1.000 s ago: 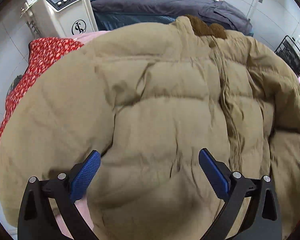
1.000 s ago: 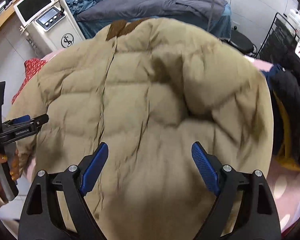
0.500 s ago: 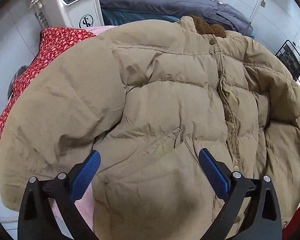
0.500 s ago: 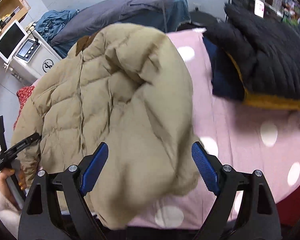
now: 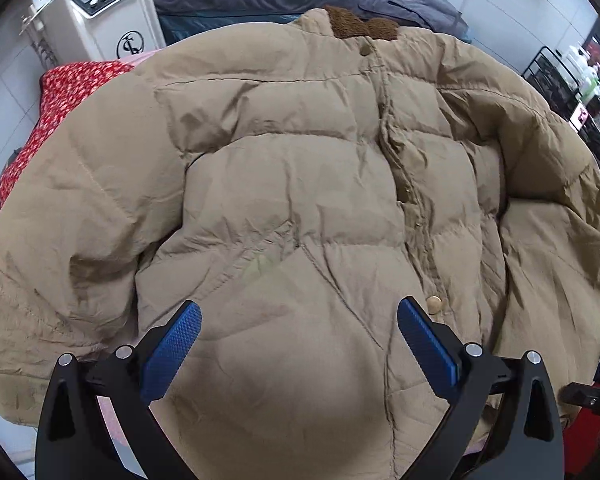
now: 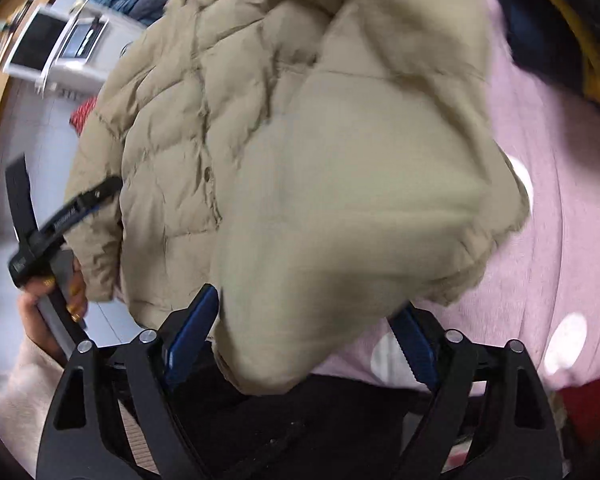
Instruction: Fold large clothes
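Right gripper point(image 6: 304, 332) pulled back off the jacket point(image 5: 300, 184), sleeve now ahead of it; both grippers released, left gripper point(image 5: 298, 332) above hem, fold not started.

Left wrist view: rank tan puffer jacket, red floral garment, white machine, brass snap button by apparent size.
1. tan puffer jacket, fills most of the frame, though nearest the camera
2. red floral garment and white machine: similar, both partly hidden, unranked
3. brass snap button
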`<state>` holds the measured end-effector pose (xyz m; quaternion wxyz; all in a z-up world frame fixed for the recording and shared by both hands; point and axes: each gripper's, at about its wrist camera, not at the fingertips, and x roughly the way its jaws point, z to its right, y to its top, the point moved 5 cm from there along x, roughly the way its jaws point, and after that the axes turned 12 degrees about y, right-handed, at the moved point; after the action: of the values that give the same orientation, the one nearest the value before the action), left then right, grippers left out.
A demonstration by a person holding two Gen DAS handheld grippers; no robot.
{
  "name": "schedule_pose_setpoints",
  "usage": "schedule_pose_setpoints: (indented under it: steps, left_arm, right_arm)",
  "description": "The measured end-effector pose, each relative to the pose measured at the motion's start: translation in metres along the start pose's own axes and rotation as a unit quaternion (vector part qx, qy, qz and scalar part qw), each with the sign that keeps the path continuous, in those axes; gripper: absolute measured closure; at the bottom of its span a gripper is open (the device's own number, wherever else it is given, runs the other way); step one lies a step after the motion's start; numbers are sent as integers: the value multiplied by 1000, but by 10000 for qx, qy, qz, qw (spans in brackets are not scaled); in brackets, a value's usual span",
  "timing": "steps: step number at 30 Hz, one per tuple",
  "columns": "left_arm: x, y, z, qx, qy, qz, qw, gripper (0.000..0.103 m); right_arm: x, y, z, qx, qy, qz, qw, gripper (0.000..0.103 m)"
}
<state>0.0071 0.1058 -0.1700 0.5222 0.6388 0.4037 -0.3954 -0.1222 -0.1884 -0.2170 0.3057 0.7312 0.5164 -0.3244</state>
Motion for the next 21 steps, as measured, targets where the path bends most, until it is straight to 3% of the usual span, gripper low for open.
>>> schedule_pose_setpoints:
  steps: [3, 7, 14, 21]
  left_arm:
    - [-1, 1, 4, 96, -1, 29, 9999, 7]
    - [-2, 3, -1, 10, -14, 25, 10000, 7]
    - [4, 11, -18, -377, -43, -72, 9993, 7]
    - [4, 23, -18, -339, -17, 35, 9994, 7]
  right_arm:
    - [2, 6, -7, -266, -230, 56, 9994, 64]
    - [-16, 27, -12, -132, 134, 517, 9985, 81]
    - [-81, 95, -28, -451, 109, 1578, 9864, 83]
    - [-146, 188, -22, -960, -747, 2058, 9710, 83]
